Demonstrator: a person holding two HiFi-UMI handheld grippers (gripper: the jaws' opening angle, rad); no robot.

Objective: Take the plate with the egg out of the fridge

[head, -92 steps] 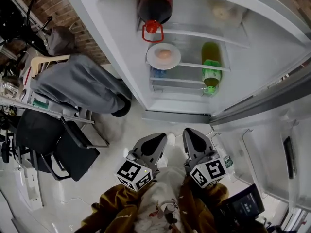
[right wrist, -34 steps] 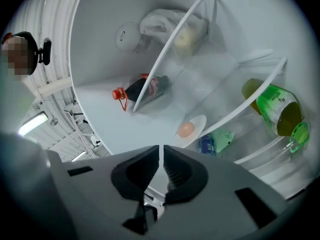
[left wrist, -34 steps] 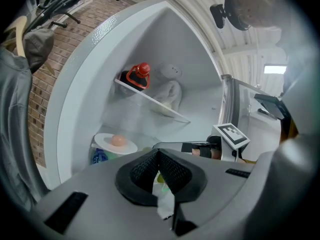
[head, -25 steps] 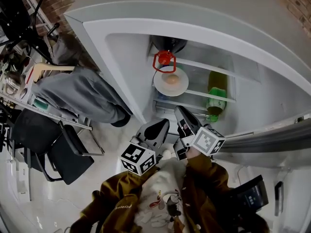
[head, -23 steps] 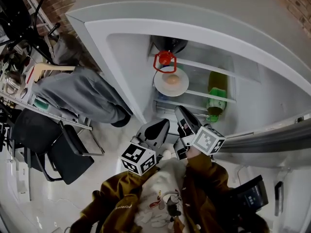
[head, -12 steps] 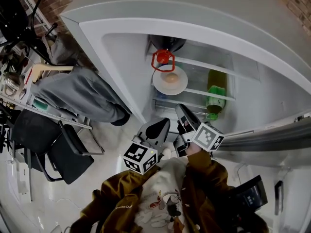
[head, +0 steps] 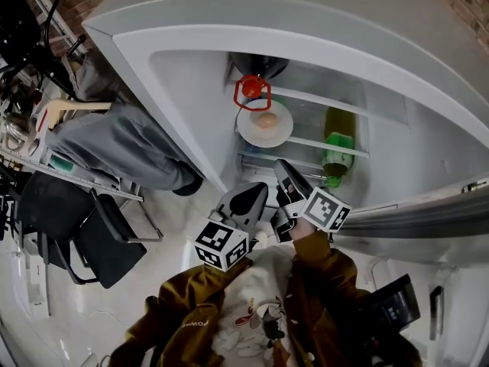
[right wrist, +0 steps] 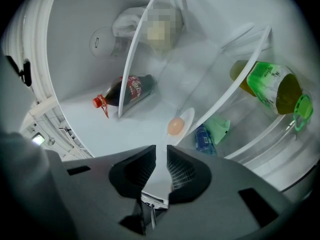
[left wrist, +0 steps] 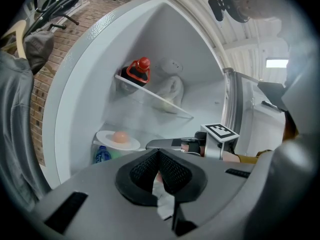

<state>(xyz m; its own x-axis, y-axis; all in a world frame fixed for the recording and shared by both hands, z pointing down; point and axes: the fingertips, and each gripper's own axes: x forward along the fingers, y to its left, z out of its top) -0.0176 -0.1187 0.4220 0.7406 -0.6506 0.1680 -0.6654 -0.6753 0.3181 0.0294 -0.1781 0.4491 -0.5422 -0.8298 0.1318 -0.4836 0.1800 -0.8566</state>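
While our left gripper [head: 252, 196] hangs back, jaws pressed together on nothing, the right gripper [head: 280, 167] has pushed ahead of it to the mouth of the fridge [head: 183, 82], jaws a mere slit apart and empty. We're aimed straight at the plate [head: 248, 128], and it hasn't budged: egg [head: 266, 119] on top, on the shelf [head: 306, 141] just this side of the red-capped bottle [head: 252, 90]. So we're mid-reach, with no contact yet, and that slit looks about right for the rim.

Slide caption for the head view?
Right gripper points at the plate with egg in the fridge; left gripper lower.
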